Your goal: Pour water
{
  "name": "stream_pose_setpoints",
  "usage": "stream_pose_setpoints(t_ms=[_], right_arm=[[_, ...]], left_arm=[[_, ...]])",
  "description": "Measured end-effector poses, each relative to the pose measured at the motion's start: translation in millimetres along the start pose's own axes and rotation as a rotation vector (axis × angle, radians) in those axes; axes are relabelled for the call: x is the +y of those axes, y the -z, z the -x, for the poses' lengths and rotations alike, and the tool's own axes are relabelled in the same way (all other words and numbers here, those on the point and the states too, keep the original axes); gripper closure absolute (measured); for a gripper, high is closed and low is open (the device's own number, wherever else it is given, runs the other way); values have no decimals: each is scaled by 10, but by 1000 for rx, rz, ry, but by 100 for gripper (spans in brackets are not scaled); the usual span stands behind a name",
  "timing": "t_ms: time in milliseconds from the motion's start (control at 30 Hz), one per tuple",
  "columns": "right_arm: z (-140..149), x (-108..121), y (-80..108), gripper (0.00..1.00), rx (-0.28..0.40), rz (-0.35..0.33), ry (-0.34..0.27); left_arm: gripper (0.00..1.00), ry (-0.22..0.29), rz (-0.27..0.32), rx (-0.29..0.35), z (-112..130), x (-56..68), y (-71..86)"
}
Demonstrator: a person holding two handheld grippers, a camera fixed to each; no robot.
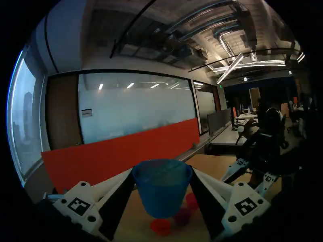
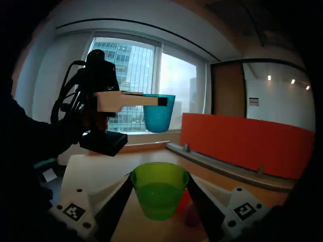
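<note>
**A:** Squeezing in from both sides, the left gripper's [image 1: 162, 174] fingers press on a blue cup [image 1: 162, 191]. It's upright and held above the wooden table [image 1: 214, 161].

**B:** Anything in it?

**A:** Can't tell, the inside is just haze. Under it on the table sit a small red cup [image 1: 160, 226], a purple cup [image 1: 182, 215] and a second red cup [image 1: 192, 200], close together.

**B:** And the other side?

**A:** The right gripper [image 2: 160, 179] has both fingers clamped on a green cup [image 2: 159, 195]. That one's upright and low over the table, with liquid about halfway up.

**B:** How do the two cups sit?

**A:** In the right gripper view the blue cup hangs higher and to the left, apart from the green one, against the window [image 2: 133, 68]. A person's dark sleeve [image 2: 24, 133] is behind it, and an orange partition [image 2: 250, 141] runs along the table's far edge.
</note>
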State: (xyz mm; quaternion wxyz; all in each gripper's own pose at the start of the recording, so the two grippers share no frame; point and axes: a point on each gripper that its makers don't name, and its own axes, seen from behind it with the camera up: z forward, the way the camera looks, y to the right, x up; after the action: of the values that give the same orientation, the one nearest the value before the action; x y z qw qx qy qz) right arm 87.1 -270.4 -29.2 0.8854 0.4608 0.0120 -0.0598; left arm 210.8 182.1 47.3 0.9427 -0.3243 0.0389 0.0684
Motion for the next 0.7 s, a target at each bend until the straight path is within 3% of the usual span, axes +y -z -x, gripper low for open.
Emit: stream_pose_setpoints(t_ms=[367, 700], right_arm=[[31, 95, 190, 8, -17, 33, -15], [61, 87, 225, 8, -29, 36, -30]], left_arm=[[12, 38, -9, -41, 376, -8, 123], [11, 56, 5, -81, 675, 97, 199]])
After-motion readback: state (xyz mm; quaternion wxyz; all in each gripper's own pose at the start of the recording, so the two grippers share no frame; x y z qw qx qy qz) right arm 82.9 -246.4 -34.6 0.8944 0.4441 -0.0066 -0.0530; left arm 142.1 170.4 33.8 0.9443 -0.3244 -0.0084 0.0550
